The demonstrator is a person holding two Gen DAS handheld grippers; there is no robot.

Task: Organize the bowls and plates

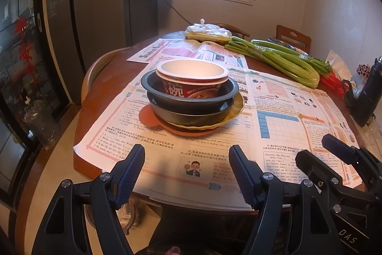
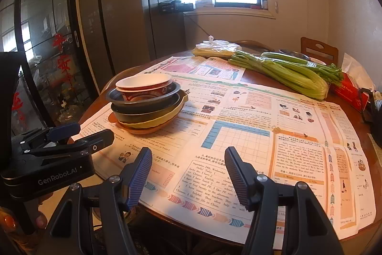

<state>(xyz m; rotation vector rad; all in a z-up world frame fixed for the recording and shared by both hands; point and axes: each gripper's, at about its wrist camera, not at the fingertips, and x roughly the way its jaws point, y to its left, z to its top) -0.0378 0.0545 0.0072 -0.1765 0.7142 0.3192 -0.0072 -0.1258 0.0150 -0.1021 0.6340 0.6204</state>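
A red-and-white paper bowl (image 1: 192,78) is nested in two dark grey bowls (image 1: 189,97). A yellow plate (image 1: 235,112) and an orange plate (image 1: 149,116) are seen beneath, on colourfully printed newspaper (image 1: 281,116).

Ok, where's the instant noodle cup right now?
The noodle cup tops the dish stack, nested in the upper dark bowl, centre of the left wrist view.

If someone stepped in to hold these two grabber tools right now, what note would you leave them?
Left gripper: open, holding nothing, at the near table edge, facing the stack.
Right gripper: open, holding nothing, over the newspaper.
Stack: red noodle bowl sits in two nested dark bowls, on a yellow plate, on an orange plate.
Done: everything looks stacked in one pile.
Left: probably nothing, or carrying the pile away; celery is not part of the job.
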